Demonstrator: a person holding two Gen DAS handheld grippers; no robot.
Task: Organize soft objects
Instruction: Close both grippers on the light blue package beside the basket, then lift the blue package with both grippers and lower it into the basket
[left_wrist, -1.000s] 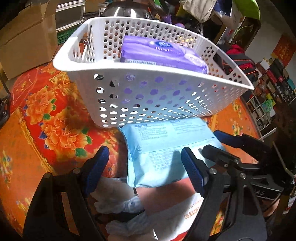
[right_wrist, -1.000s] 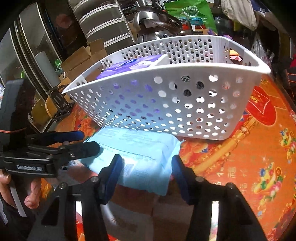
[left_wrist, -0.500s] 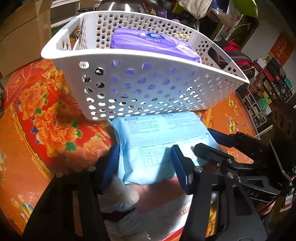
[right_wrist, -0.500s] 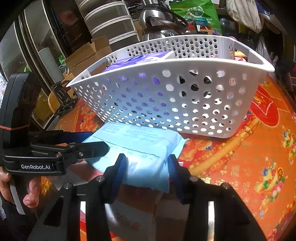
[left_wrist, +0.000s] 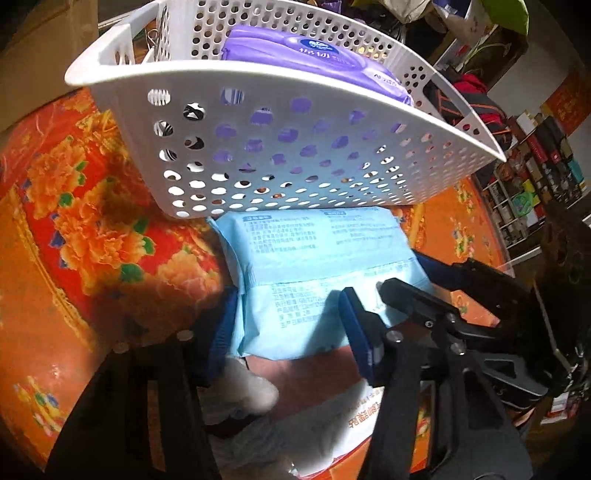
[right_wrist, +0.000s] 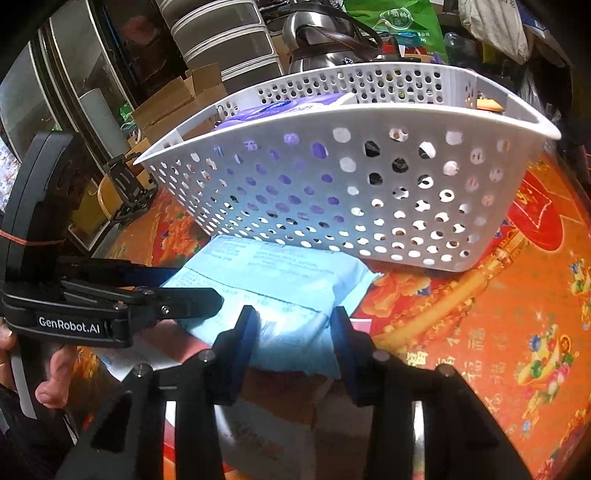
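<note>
A light blue soft pack (left_wrist: 314, 266) lies in front of the white perforated basket (left_wrist: 280, 110), on top of a red-and-white pack (left_wrist: 325, 417). My left gripper (left_wrist: 291, 332) is shut on the blue pack's near left end. My right gripper (right_wrist: 293, 332) is shut on its other end, and shows in the left wrist view (left_wrist: 436, 291). The blue pack (right_wrist: 280, 291) touches the basket's (right_wrist: 369, 184) base. A purple soft pack (left_wrist: 314, 59) lies inside the basket. The left gripper shows at the left of the right wrist view (right_wrist: 184, 291).
An orange-red floral tablecloth (left_wrist: 74, 221) covers the table. White crumpled wrapping (left_wrist: 251, 391) lies under the left gripper. Cardboard boxes (right_wrist: 177, 99), a metal kettle (right_wrist: 321, 40) and stacked containers stand behind the basket. Shelves with goods (left_wrist: 535, 177) are at the right.
Both grippers moved forward over the blue pack and closed their jaws on its two ends. The basket looms closer in both views.
</note>
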